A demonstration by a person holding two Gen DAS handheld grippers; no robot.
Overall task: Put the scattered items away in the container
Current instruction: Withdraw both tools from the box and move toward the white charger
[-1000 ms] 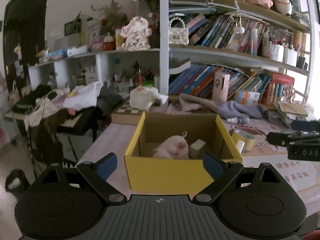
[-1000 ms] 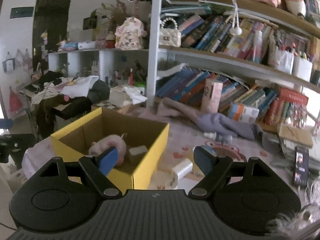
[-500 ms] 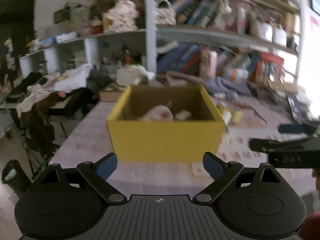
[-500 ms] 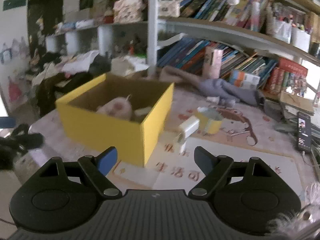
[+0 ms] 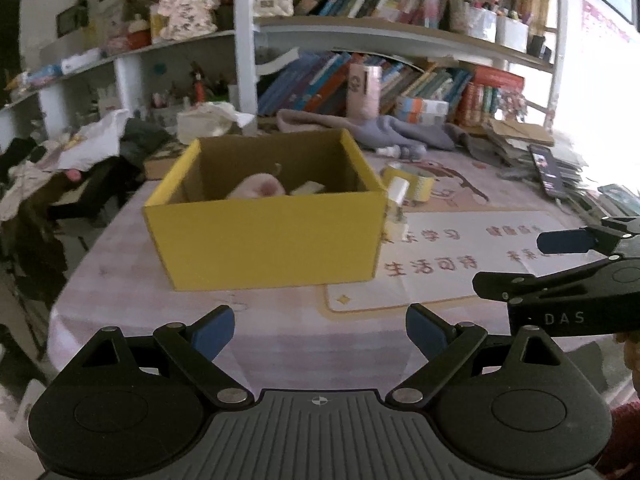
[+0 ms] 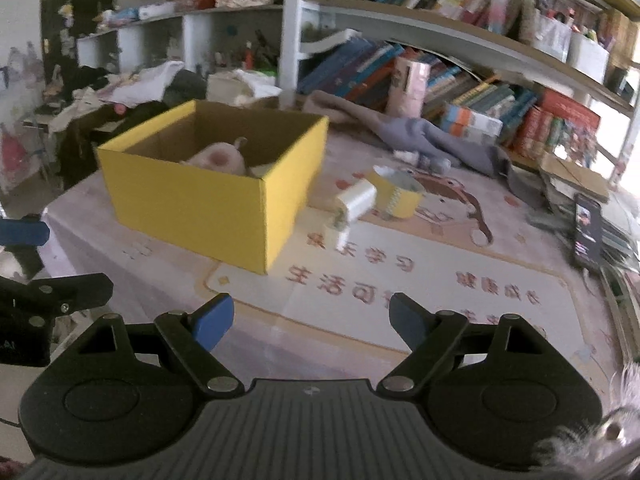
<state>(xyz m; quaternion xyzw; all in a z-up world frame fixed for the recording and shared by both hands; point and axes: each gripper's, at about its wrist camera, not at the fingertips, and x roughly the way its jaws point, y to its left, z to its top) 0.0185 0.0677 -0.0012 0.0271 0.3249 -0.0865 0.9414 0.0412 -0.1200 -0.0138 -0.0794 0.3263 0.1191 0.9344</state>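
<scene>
A yellow cardboard box (image 5: 264, 240) (image 6: 192, 204) stands on the pink table with a pink plush toy (image 5: 256, 188) (image 6: 218, 158) and a pale block (image 5: 306, 189) inside. To its right lie a white charger plug (image 6: 354, 200) (image 5: 396, 194) and a yellow tape roll (image 6: 396, 190) (image 5: 412, 182). My left gripper (image 5: 320, 330) hangs open and empty in front of the box. My right gripper (image 6: 310, 320) is open and empty over the white mat (image 6: 400, 280), and shows at the right edge of the left wrist view (image 5: 560, 240).
A grey cloth (image 6: 432, 140) and a small white bottle (image 5: 390, 153) lie behind the tape roll. A phone (image 6: 586, 230) rests on stacked papers at the right. Bookshelves (image 5: 400, 32) line the back; clothes pile on a chair at left (image 5: 60, 160).
Both grippers have pulled back and dropped lower, so the box now sits farther off and more of the table and mat shows. Both stay open and empty.
</scene>
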